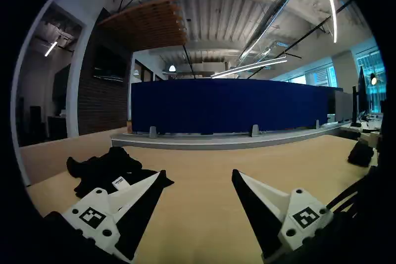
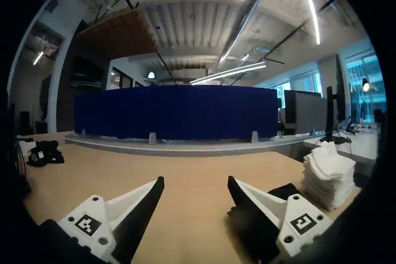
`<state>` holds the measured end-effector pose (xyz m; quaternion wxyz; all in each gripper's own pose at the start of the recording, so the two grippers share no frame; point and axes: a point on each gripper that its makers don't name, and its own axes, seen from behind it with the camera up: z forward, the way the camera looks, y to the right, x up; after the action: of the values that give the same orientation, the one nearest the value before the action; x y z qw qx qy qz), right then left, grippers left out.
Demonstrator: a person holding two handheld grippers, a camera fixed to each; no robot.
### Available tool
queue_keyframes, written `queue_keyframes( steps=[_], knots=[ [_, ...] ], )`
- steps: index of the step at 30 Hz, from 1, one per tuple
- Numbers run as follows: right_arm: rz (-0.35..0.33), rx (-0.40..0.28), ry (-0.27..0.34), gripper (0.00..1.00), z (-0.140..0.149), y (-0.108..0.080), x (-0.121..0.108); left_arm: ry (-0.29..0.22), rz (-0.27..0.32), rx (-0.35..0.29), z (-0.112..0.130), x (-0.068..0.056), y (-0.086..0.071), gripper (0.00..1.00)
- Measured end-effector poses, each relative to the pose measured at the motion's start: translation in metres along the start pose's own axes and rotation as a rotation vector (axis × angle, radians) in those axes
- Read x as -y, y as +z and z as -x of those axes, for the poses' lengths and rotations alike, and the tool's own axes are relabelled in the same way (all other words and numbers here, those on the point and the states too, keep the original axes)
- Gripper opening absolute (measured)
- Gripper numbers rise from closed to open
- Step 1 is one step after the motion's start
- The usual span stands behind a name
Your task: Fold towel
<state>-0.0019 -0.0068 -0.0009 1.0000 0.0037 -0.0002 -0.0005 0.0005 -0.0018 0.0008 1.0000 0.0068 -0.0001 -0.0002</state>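
Left gripper view: my left tool has its fingers spread, holding nothing. The crumpled black towel sits on the worktop by one fingertip. Right gripper view: right tool spread too, empty, with a white towel stack off to the side.

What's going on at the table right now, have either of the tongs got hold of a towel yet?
Not yet. The left tongs hang open and empty over the wooden table, with a crumpled black towel lying just ahead on their left side. The right tongs are open and empty too. A black cloth lies by their right finger, and a stack of white towels sits beyond it.
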Motion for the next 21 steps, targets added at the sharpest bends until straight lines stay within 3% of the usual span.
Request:
queue_keyframes(
  steps=[21],
  knots=[
    [0.000,0.000,0.000,1.00,-0.0005,-0.0005,-0.0002,0.000,0.000,0.000,-0.0004,0.0000,-0.0008,0.99]
  ],
)
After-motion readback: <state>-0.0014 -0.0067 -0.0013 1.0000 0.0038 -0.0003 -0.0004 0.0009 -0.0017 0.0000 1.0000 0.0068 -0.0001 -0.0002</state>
